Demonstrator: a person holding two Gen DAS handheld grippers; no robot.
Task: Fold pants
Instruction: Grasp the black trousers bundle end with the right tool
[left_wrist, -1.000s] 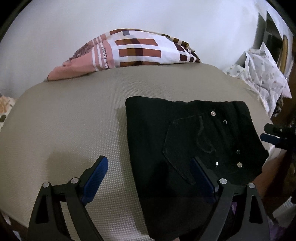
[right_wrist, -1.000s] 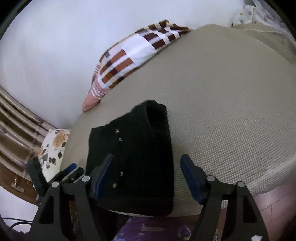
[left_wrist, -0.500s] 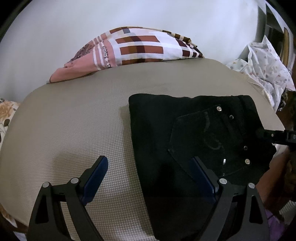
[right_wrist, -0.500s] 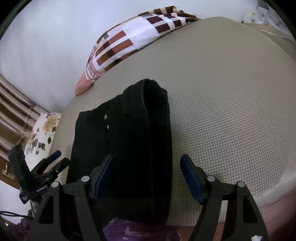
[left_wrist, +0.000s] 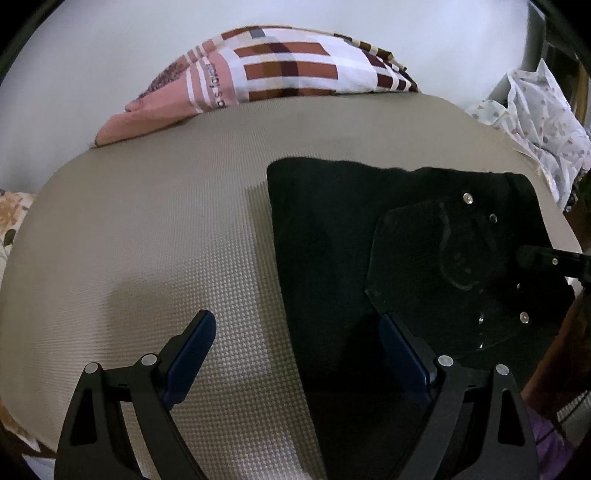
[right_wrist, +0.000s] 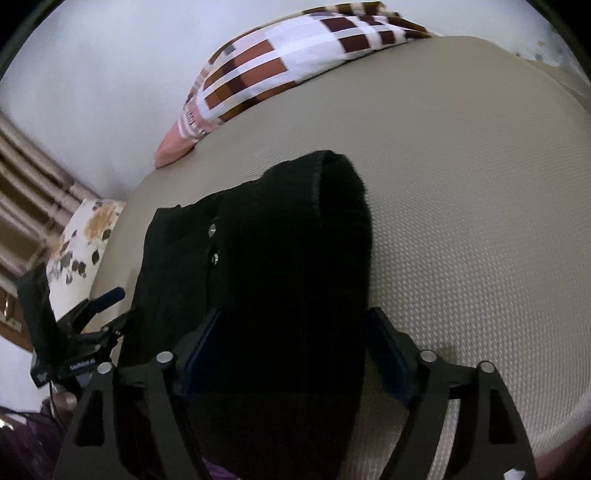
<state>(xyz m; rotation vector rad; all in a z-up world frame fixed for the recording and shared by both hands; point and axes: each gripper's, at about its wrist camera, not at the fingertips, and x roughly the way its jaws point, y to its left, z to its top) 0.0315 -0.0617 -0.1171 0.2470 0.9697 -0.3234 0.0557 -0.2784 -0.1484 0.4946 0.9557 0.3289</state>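
- Left gripper (left_wrist: 295, 349), black frame with blue pads: jaws spread wide, nothing clamped. Left pad over bare mattress; right pad over the near left part of the pants. Whether the pads touch cloth cannot be told.
- Right gripper (right_wrist: 295, 341), same make: jaws wide and just been opening further. The folded bundle lies between the pads; the left pad sits against the dark cloth, the right pad shows at the bundle's edge over the mattress. No pressing grip can be made out.
- Folded black denim pants (left_wrist: 369, 229): lying flat on the mattress, right of centre in the left wrist view, near the front edge. Back pocket with stitched pattern and several metal rivets face up. In the right wrist view the rolled fold edge rises as a thick ridge pointing away from the camera.
- Beige textured mattress (left_wrist: 147, 229): broad surface bearing the pants.
- Pink, white and brown checked pillow (left_wrist: 280, 70): at the far edge of the mattress, against the white wall, well apart from the pants.
- White spotted cloth (left_wrist: 543, 118): crumpled, beyond the mattress's right side.
- Floral-print cushion (right_wrist: 85, 236): off the mattress's left side in the right wrist view.
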